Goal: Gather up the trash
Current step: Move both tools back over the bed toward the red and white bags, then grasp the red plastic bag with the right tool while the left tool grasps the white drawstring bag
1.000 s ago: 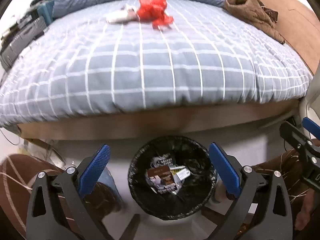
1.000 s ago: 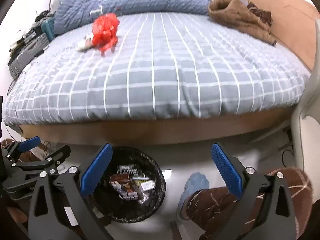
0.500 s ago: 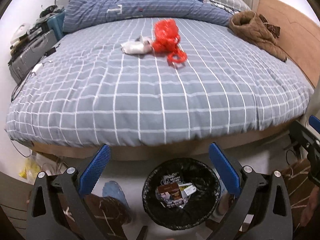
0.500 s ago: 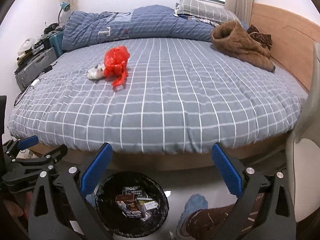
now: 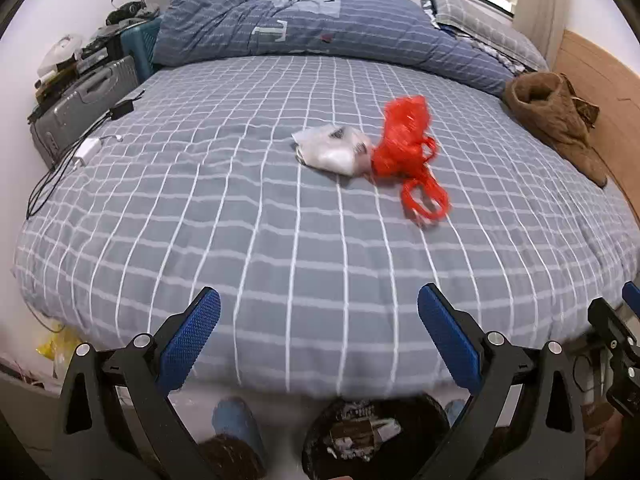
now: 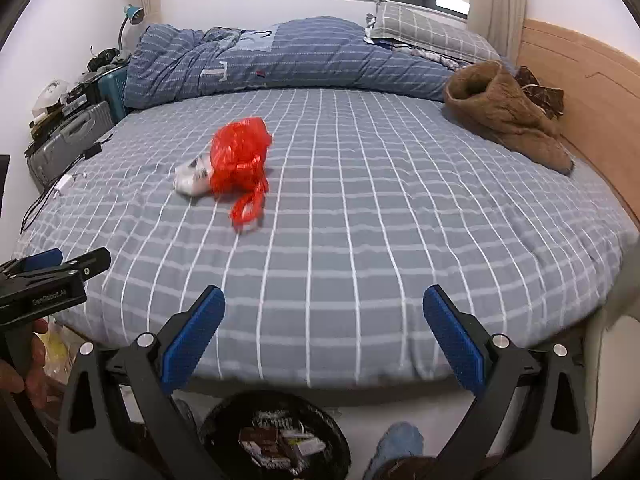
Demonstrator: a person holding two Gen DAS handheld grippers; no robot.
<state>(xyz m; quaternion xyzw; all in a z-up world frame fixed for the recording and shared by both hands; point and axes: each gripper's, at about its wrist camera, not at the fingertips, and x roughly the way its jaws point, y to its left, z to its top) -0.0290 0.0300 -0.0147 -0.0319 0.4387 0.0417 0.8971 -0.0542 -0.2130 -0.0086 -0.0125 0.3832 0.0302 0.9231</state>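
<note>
Brown coat (image 6: 506, 112) near headboard (image 6: 580, 92); rumpled blue duvet (image 6: 280, 58) at far end; grey suitcase (image 5: 80, 112) beside bed.

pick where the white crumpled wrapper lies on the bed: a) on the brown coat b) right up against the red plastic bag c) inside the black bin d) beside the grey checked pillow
b: the white crumpled wrapper lies on the checked bedspread touching the red plastic bag, far from the brown coat.
</note>
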